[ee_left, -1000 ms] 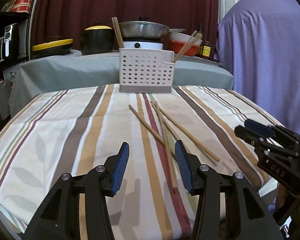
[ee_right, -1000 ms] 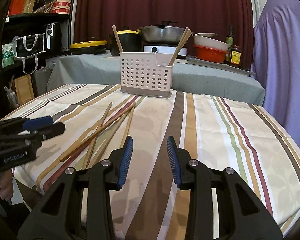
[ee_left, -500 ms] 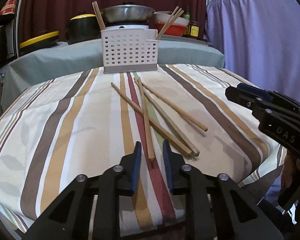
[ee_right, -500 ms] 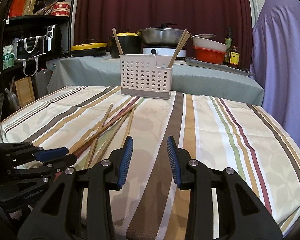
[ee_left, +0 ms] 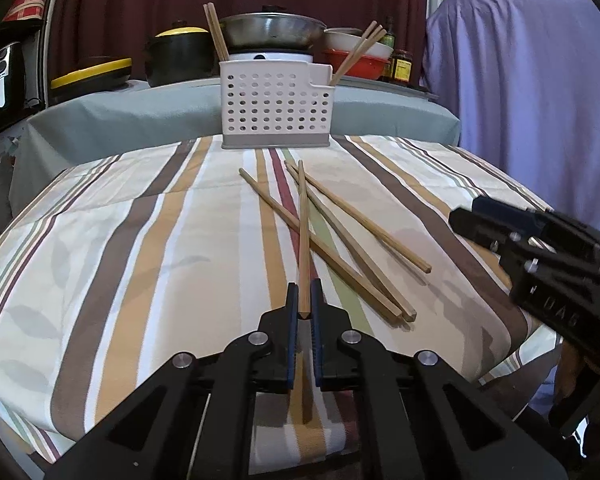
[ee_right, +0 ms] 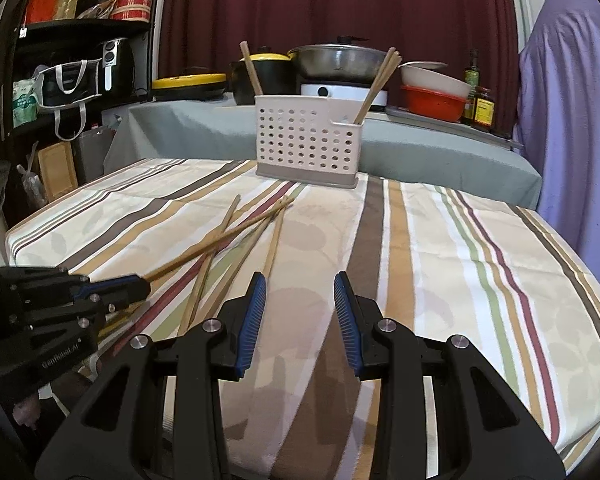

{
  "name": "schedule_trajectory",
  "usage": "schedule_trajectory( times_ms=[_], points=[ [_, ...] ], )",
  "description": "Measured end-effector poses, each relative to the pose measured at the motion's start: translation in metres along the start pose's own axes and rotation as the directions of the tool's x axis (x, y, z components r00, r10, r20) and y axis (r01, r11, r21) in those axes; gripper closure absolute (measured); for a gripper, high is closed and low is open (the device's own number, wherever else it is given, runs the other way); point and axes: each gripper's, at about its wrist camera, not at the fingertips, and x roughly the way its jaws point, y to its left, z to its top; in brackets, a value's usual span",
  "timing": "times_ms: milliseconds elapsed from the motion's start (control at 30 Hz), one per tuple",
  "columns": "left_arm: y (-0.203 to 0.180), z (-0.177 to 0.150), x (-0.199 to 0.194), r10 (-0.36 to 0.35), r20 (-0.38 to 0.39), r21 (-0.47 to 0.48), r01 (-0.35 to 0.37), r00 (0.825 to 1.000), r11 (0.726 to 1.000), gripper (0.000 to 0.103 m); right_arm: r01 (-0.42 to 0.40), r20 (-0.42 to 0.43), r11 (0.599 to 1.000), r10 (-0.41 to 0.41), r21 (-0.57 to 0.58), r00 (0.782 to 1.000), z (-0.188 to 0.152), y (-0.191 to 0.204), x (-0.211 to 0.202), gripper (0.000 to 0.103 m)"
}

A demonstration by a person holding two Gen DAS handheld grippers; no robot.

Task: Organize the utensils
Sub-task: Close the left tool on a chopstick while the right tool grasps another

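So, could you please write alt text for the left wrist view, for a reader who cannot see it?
The left gripper has its jaws shut on the near end of one wooden chopstick; three more chopsticks lie crossed on the striped tablecloth. Behind stands a white perforated utensil holder with chopsticks in it; the right gripper is at the right edge.

On the side of my left gripper (ee_right: 112,286), at the lower left of the right wrist view, I read "GenRobot.AI" in pale letters. On my right gripper (ee_left: 466,222), right edge of the left view, stood "DAS". Bottle labels were too small.
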Motion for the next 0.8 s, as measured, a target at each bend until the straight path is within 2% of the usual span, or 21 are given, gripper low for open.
schedule_trajectory(
  times_ms=[300,367,433,600,800],
  points=[
    [0.006,0.000,0.003,0.000,-0.012,-0.017,-0.001,1.000,1.000,0.096,-0.043,-0.052,0.999,0.042,-0.019,0.998,-0.008,0.013,0.018,0.070],
    [0.005,-0.001,0.004,-0.002,-0.017,-0.015,0.002,1.000,1.000,0.096,-0.048,-0.064,0.999,0.047,-0.015,0.997,-0.010,0.014,0.021,0.072],
    [0.005,-0.001,0.005,-0.005,-0.021,-0.015,0.004,1.000,1.000,0.096,-0.056,-0.083,0.998,0.055,-0.010,0.995,-0.011,0.014,0.026,0.082],
    [0.005,-0.002,0.006,-0.009,-0.028,-0.016,0.009,1.000,1.000,0.096,-0.060,-0.098,0.998,0.059,-0.008,0.993,-0.014,0.015,0.031,0.084],
    [0.004,-0.003,0.008,-0.009,-0.033,-0.016,0.009,0.999,1.000,0.096,-0.065,-0.114,0.998,0.063,-0.018,0.992,-0.016,0.018,0.036,0.094]
  ],
)
